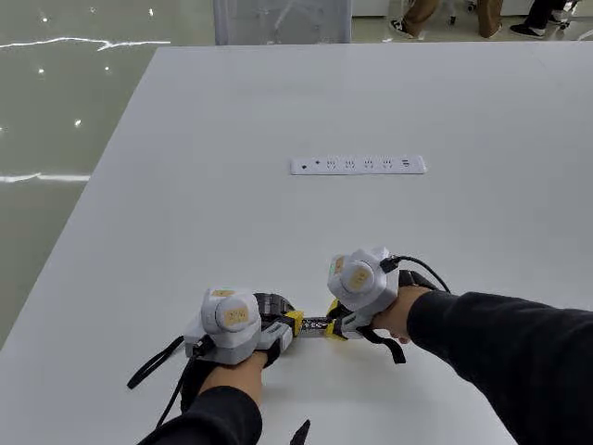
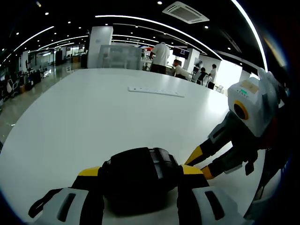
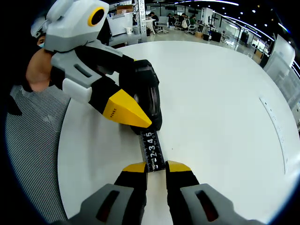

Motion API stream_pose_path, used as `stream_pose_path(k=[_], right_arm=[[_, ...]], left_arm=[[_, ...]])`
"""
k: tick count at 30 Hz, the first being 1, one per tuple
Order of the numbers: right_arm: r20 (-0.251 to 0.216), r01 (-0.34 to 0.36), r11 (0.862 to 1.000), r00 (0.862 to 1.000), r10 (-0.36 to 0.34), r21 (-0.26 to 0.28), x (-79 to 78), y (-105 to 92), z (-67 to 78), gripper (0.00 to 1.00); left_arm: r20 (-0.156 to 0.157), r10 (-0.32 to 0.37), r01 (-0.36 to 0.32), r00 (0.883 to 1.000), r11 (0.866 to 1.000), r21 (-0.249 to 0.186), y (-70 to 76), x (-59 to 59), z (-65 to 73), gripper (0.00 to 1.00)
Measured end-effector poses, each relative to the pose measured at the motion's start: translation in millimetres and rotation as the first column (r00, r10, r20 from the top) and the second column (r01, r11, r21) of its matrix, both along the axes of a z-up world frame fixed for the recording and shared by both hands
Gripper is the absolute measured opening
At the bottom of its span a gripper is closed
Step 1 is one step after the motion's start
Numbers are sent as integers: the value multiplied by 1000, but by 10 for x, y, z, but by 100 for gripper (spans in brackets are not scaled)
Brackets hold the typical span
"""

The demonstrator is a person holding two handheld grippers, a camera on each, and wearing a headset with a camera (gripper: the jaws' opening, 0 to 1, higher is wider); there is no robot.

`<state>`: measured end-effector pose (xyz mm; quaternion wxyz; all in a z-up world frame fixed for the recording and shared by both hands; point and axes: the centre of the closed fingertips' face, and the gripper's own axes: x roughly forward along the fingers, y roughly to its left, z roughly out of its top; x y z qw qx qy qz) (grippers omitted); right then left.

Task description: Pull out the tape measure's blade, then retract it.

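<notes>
A black tape measure [image 2: 140, 180] lies on the white table, and my left gripper [image 2: 140, 173] is shut on its case, one yellow-tipped finger on each side. In the head view the tape measure [image 1: 274, 308] sits between the two grippers, with the left gripper [image 1: 289, 326] on the left. A short length of black blade [image 3: 151, 151] with white numbers runs out of the case [image 3: 146, 93]. My right gripper [image 3: 155, 167] is shut on the end of that blade; in the head view the right gripper [image 1: 331, 327] sits just right of the blade [image 1: 313, 324].
A white power strip [image 1: 359, 165] lies flat near the middle of the table [image 1: 278, 139], well beyond the grippers. The table's left edge drops to a glossy floor. People and chairs stand past the far end.
</notes>
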<state>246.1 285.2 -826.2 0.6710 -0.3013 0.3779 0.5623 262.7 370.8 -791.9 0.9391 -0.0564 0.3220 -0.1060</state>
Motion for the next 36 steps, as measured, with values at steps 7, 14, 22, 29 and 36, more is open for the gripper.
stream_pose_path(k=[7,14,22,29,36], right_arm=[[-1,2,1000,1000,-2,11,1,63,5,11],[0,-3,1000,1000,3,18,1,147,13,11],[2,-7,1000,1000,7,21,6,255,14,11],[9,-17,999,1000,17,28,7,332,12,11],[15,-36,999,999,36,25,1,395,10,11]], left_arm=[[-4,-1,1,1000,1000,-5,2,-4,3,59],[-8,-5,5,1000,1000,-8,2,-10,5,59],[-14,-6,6,1000,1000,-11,-1,-14,4,59],[-18,-6,6,1000,1000,-15,1,-10,0,59],[-15,-6,5,1000,1000,-17,4,-5,2,59]])
